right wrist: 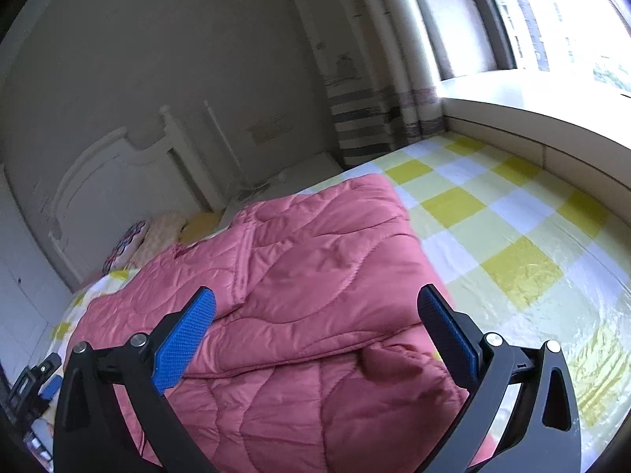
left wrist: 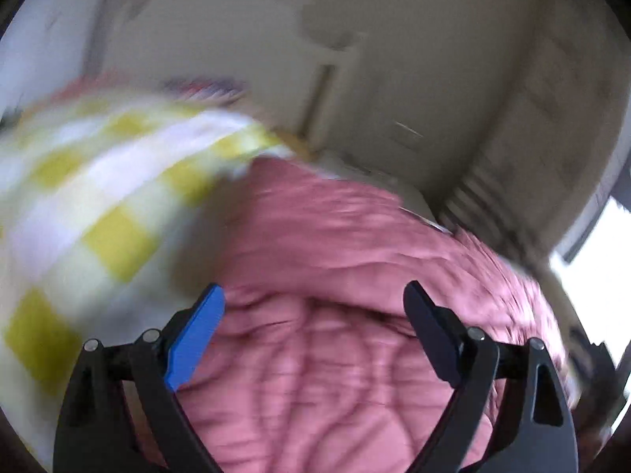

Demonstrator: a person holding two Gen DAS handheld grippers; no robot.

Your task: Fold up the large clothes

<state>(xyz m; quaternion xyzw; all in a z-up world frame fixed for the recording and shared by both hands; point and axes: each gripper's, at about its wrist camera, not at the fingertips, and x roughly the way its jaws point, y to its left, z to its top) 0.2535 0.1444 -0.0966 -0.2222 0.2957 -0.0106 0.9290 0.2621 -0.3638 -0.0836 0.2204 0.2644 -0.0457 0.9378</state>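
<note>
Pink quilted padded jacket (right wrist: 299, 299) lies partly folded on yellow-and-white checked bed sheet (right wrist: 508, 228). Left gripper (left wrist: 315, 307) and right gripper (right wrist: 315, 311) both fingers wide, holding nothing. Step: between folds. Next likely: regrasp near edge, fold across.

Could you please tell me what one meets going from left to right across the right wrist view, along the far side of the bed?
White headboard → pillows → pink quilted coat → yellow checked sheet → window ledge.
</note>
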